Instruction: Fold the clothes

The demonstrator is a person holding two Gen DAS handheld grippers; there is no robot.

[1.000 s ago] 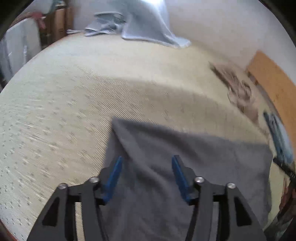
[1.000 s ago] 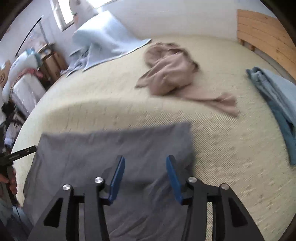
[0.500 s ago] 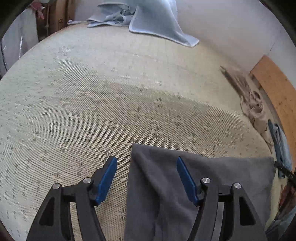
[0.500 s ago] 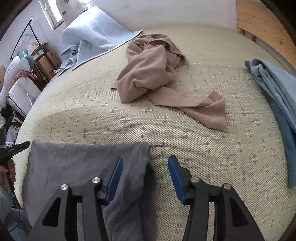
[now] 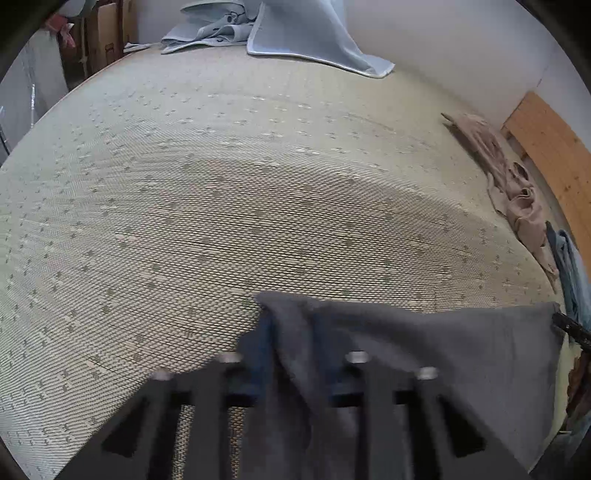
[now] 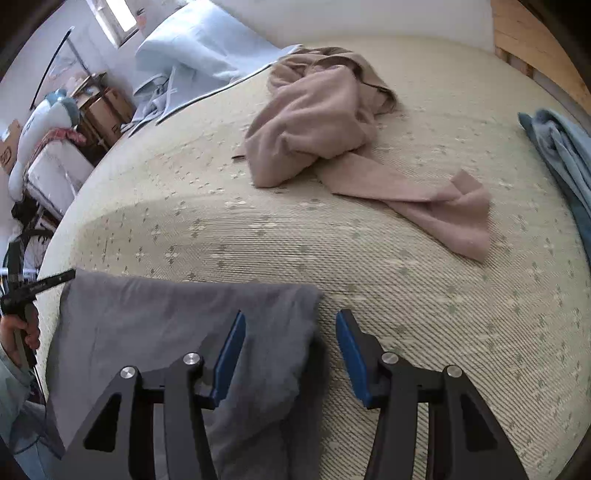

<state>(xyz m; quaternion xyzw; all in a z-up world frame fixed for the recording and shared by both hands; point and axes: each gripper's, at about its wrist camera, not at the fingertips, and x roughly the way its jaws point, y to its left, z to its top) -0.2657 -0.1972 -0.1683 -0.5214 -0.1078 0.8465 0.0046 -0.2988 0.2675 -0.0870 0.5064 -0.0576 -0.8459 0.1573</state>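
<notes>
A grey garment (image 5: 443,347) lies at the near edge of a bed with a woven mat (image 5: 221,184). My left gripper (image 5: 295,354) has closed on the garment's left corner, and the cloth bunches between its blue pads; the view is blurred. My right gripper (image 6: 290,339) is open around the garment's right corner (image 6: 288,325), with cloth between the pads. The grey garment (image 6: 166,325) spreads to the left in the right wrist view, where the left gripper's tip (image 6: 51,282) shows at its far corner.
A crumpled beige garment (image 6: 332,129) lies mid-bed. A blue garment (image 6: 565,158) lies at the right edge. A light blue blanket (image 5: 295,33) is at the far end. A wooden bed frame (image 5: 554,155) runs along the right. Boxes and clutter (image 6: 55,140) stand past the left side.
My left gripper has closed on the garment's left corner, which now bunches up. Both grippers have drawn back toward the near edge of the bed. The right gripper stays open.
</notes>
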